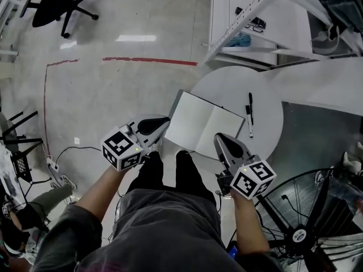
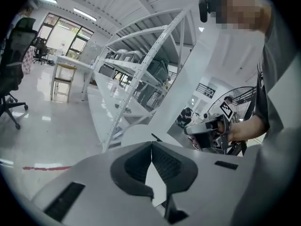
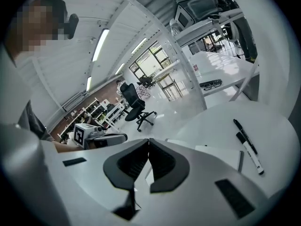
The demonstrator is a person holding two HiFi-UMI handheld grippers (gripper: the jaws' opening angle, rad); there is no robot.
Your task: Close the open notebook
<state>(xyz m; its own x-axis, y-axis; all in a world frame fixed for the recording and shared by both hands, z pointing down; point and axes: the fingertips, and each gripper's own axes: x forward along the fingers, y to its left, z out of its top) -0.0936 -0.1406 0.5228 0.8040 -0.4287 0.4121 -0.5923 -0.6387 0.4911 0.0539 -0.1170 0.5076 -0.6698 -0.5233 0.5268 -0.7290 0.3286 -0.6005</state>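
Observation:
An open notebook (image 1: 203, 123) with blank white pages lies on the near left part of a round white table (image 1: 266, 89). My left gripper (image 1: 165, 120) hovers just off the notebook's left edge, jaws shut with nothing between them. My right gripper (image 1: 218, 138) is over the notebook's near right corner, also shut and empty. In the left gripper view the shut left gripper (image 2: 151, 145) faces the right gripper (image 2: 207, 130). In the right gripper view the right gripper (image 3: 148, 141) has the notebook (image 3: 221, 157) just past its tip.
A black pen (image 1: 250, 102) and a white marker (image 1: 249, 124) lie on the table right of the notebook. A standing fan (image 1: 300, 231) is at the lower right, white shelving (image 1: 255, 16) behind the table, and an office chair (image 1: 57, 4) at the far left.

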